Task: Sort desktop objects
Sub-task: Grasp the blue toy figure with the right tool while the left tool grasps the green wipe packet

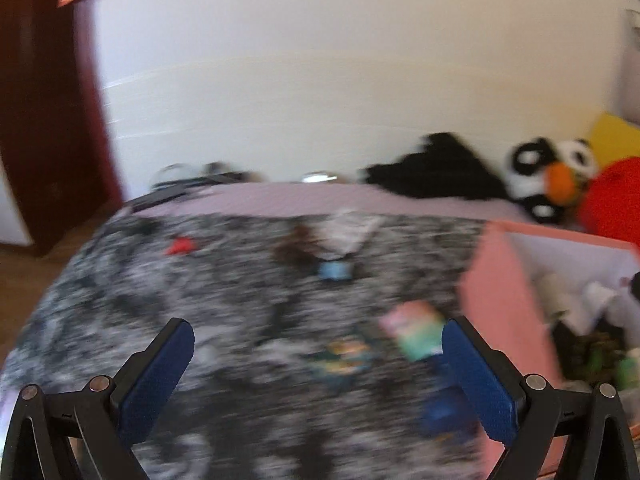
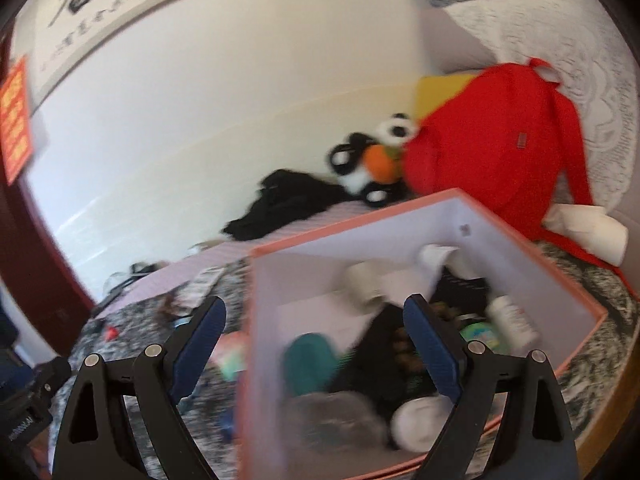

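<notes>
Over the grey-and-white mottled cloth, the left gripper is hovering with its blue-padded jaws standing wide apart and nothing between them. Ahead of it, small items are lying scattered on the cloth: a pastel pink-and-green packet just beside the right pad, its long axis running diagonally from near-right to far-left, a colourful flat piece just left of it, a dark blue object nearer the camera, a light blue item farther off, and a red scrap toward the far left. Motion blur is hiding their finer shapes.

The pink box is sitting at the right edge of the cloth, its long axis running away from the camera and slightly rightward in the right wrist view. The right gripper is hanging above the box's near-left wall, its jaws spread wide and gripping nothing. Inside the box are lying a white roll, a teal object, a white bottle pointing toward the near-right corner, and dark items too blurred to name.

Behind the box, a panda plush is resting beside a red backpack, with black clothing to the left.
</notes>
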`<state>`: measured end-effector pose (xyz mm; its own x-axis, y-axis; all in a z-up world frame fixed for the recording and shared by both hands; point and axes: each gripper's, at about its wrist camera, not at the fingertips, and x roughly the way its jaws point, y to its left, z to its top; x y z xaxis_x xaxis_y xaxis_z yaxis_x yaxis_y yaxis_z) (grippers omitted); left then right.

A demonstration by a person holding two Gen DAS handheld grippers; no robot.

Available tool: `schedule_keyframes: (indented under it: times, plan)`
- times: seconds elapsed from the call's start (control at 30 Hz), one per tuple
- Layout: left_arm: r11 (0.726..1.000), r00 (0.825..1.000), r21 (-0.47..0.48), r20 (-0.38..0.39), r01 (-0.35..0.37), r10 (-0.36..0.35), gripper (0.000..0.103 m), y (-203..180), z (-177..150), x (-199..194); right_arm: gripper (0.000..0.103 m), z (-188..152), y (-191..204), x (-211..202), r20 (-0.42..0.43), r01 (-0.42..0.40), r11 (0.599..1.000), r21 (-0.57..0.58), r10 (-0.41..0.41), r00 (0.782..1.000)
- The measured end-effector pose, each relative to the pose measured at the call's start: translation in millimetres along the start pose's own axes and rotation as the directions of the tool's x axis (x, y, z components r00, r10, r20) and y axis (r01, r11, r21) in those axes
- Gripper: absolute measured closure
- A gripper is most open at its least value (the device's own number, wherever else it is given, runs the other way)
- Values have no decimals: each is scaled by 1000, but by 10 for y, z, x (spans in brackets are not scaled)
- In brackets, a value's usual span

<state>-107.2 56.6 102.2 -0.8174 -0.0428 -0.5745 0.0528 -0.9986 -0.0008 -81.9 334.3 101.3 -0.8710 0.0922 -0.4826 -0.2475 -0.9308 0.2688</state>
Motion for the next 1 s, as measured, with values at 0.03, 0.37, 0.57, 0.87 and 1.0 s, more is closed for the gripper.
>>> schedule_keyframes:
  times: [0.03,0.37,0.57,0.87,1.0]
  plan:
    - [1000,1000,-12,-10,-28,28,1,192,-43,5,10,-36,120,6,-2,-21,1000,-11,21,1000]
    - [997,987,13,-137,81,-78,1,928,-574,575,12,-746,1274,374,-179,-146,975,-166,116,977]
    - [972,961,136,-230,192,-157,1,496,-775,1176,17,-1044,1481,786,-226,-2,961,-277,-63,972]
    - [907,903,191,-298,375,-310,1,-134,-712,1838,27,-1182,1247,1285,-387,-41,984,-176,-31,921]
    - [909,896,190,-331,370,-295,1,-309,-660,2210,40,-1168,1182,1398,-415,-47,985,-167,-27,909]
